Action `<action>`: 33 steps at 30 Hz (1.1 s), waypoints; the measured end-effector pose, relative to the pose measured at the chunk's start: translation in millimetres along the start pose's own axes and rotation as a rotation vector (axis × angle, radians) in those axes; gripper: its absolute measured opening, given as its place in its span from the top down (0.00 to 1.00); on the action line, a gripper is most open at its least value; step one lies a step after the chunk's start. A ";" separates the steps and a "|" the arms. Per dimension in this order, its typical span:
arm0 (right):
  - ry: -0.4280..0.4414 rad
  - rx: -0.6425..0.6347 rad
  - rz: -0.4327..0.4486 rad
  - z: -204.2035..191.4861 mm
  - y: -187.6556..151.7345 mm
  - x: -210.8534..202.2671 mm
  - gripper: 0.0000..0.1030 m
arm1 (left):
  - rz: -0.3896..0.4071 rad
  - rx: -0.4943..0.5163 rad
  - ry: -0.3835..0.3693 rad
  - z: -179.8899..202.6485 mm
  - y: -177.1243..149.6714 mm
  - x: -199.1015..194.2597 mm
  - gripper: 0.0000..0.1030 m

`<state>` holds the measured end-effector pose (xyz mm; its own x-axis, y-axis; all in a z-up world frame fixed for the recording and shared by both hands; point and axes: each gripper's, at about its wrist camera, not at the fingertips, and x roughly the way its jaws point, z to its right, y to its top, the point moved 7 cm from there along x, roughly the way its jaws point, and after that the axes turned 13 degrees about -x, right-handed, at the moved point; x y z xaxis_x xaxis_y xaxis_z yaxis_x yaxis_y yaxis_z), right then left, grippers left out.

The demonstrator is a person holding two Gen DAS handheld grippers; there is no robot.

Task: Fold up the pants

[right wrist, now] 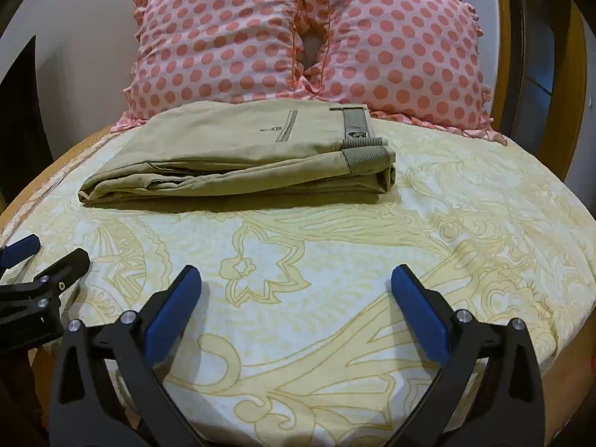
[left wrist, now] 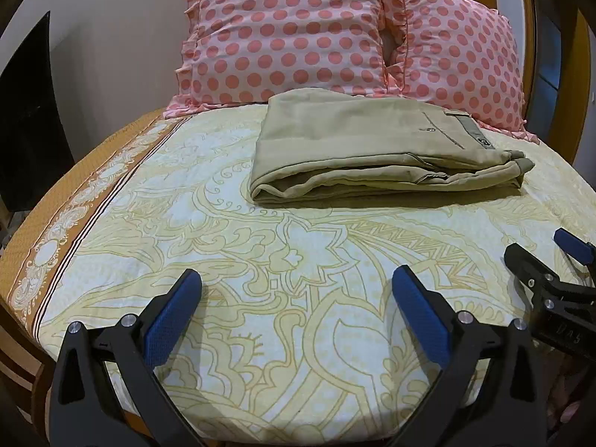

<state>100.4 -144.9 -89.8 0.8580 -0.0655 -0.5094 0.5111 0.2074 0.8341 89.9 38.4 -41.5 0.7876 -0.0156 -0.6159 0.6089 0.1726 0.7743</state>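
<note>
On the bed (left wrist: pixel 260 253), near its head: khaki pants (left wrist: pixel 372 152) folded into a flat rectangular bundle, resting on the yellow floral bedsheet (right wrist: pixel 335 268) and touching the lower edges of two pink polka-dot pillows (left wrist: pixel 290 33). Waistband and grey belt loop (right wrist: pixel 355 123) at the bundle's right end, layered fold edges facing the cameras, rounded fold at the left end.

Low over the near part of the bed, well apart from the pants: left tool (left wrist: pixel 296 287), levelled and aimed toward the pillows, blue-padded fingers (left wrist: pixel 171 320) spread wide, released, nothing between them. Just to its right in the left wrist view: right tool (left wrist: pixel 558 257), seen side-on at the frame edge, one blue pad and one black finger visible, parted.

From the right wrist view: right tool (right wrist: pixel 296 287) in the same posture, hovering low above the sheet, pointing at the pillows, fingers (right wrist: pixel 421 316) splayed and gripping nothing. At the left edge: left tool (right wrist: pixel 41 257), side by side with the right one, tips apart, clear of the cloth.

Behind the pillows: pale wall (right wrist: pixel 85 37) and a curved wooden headboard (right wrist: pixel 499 29).
</note>
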 end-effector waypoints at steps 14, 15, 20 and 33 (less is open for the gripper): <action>0.000 0.000 0.001 -1.0 -0.3 -0.2 0.02 | 0.009 0.001 -0.003 -0.8 0.2 0.6 0.01; 0.000 0.000 0.002 -1.1 -0.2 -0.3 0.02 | 0.010 0.001 -0.004 -0.8 0.2 0.6 0.01; 0.000 -0.001 0.002 -1.0 -0.8 -0.2 0.02 | 0.009 0.002 -0.004 -0.8 0.0 0.6 0.01; 0.001 -0.001 0.006 0.3 -0.1 -0.6 0.02 | 0.010 0.002 -0.005 -1.1 0.0 0.8 0.01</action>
<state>99.9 -145.2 -89.5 0.8609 -0.0636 -0.5049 0.5062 0.2088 0.8368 90.4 39.5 -42.2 0.7939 -0.0185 -0.6077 0.6014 0.1709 0.7805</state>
